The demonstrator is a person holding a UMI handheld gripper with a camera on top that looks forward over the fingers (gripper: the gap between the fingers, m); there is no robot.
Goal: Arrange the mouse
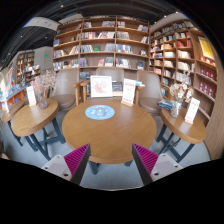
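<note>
My gripper (pixel 111 162) is open and empty, its two magenta pads (pixel 75 158) wide apart. It hangs above the grey floor, short of a round wooden table (pixel 108 132). A round blue mouse pad (pixel 100 112) lies at the middle of that table, beyond the fingers. I cannot make out a mouse on the pad or on the table.
A white sign stand (pixel 128 92) and a picture card (pixel 101 86) stand at the table's far side. Further wooden tables stand at the left (pixel 30 117) and right (pixel 185 125). Bookshelves (pixel 100 45) line the back walls. Chairs stand behind the table.
</note>
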